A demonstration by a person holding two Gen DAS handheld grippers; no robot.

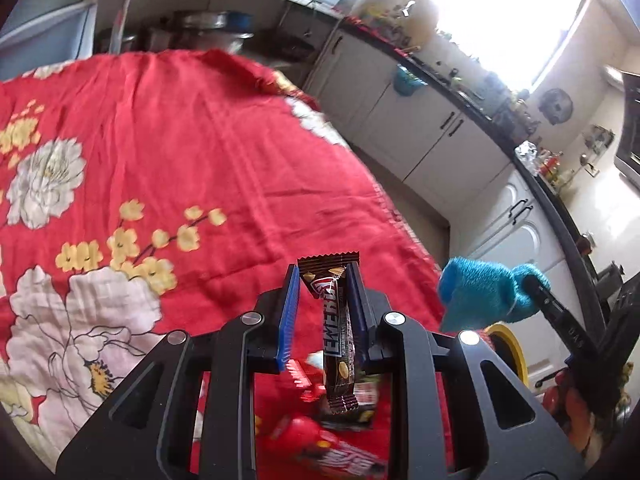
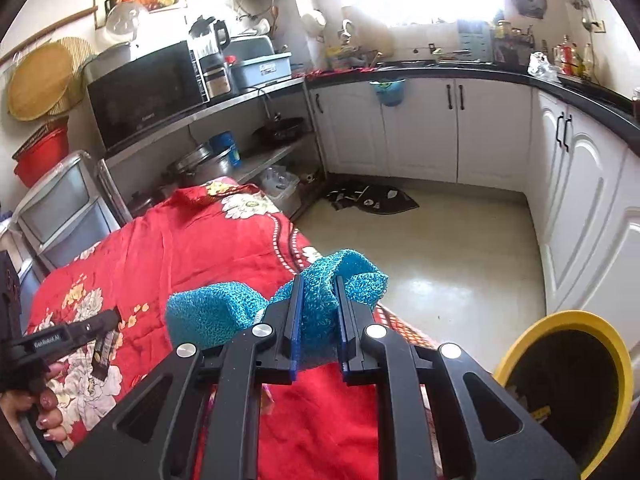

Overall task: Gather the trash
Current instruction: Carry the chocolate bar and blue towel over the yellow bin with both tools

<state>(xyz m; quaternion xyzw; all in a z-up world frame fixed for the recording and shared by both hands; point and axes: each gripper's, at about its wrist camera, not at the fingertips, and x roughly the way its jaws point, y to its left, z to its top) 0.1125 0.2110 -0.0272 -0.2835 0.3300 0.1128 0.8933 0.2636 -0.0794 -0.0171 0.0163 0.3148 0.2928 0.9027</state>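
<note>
Brown snack wrapper [image 1: 338,332] upright, pinched in left gripper [image 1: 323,276] — teal mesh cloth [image 2: 320,300] clamped in right gripper [image 2: 318,284], both raised

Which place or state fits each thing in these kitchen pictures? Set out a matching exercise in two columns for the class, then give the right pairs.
Things:
1. snack bar
2. blue cloth
3. yellow bin
4. microwave

Places or states:
A. on the metal shelf by the wall
B. clamped in the right hand-held gripper
C. on the floor, beside the red-covered table
D. clamped in the left hand-held gripper

Pairs: 1-D, 2-B, 3-C, 4-A
</note>
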